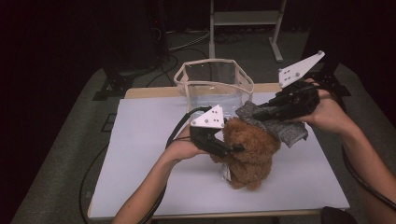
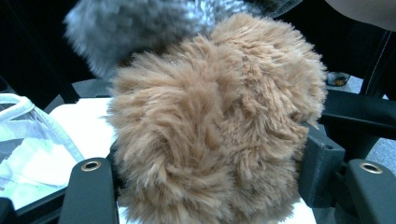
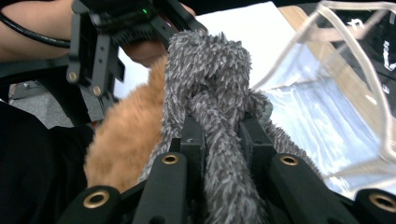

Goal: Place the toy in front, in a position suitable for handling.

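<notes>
Currently | right gripper (image 1: 252, 113) clenching grey cloth (image 1: 285, 128), draping above teddy bear (image 1: 250, 151) | left gripper (image 1: 233, 148) gripping bear.

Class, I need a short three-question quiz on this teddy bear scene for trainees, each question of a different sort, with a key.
1. True or false: the right gripper is shut on the grey fleece cloth.
2. Which gripper holds the brown teddy bear: A left, B right, C neither?
3. Fill in: behind the bear, at the table's far edge, stands a clear plastic ____.

Key: 1 true. 2 A; the left gripper clasps the bear's side. 3 bag.
</notes>
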`<state>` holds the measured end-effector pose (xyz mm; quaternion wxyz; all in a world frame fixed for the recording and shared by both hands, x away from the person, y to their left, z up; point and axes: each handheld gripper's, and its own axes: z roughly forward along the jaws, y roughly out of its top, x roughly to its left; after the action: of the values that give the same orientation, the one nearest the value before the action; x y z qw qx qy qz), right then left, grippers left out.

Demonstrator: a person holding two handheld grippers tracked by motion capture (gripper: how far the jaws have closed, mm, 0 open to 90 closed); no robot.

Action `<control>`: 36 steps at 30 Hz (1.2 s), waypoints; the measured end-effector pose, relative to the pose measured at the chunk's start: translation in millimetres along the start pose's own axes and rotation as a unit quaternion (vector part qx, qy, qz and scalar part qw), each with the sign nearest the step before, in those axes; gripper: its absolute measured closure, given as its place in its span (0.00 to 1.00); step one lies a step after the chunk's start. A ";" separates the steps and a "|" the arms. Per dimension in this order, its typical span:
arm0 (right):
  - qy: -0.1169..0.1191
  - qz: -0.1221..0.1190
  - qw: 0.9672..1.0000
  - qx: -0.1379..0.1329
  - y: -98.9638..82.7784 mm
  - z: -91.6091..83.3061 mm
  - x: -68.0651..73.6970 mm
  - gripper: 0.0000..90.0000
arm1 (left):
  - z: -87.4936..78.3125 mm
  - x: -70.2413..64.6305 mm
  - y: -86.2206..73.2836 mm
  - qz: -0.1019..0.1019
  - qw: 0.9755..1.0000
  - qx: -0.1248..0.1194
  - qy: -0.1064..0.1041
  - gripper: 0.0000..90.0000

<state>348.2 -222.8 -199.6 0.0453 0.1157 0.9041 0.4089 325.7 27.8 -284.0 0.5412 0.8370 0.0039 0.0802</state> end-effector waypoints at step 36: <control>0.024 -0.003 0.999 -0.040 -3.3 11.1 -0.3 0.82 | -25.1 -1.2 -5.1 0.000 0.999 0.038 0.009 0.31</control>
<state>349.9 -216.9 -209.4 0.0295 0.1010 0.8882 0.4472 321.5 52.5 -278.7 0.5088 0.8563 0.0124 0.0877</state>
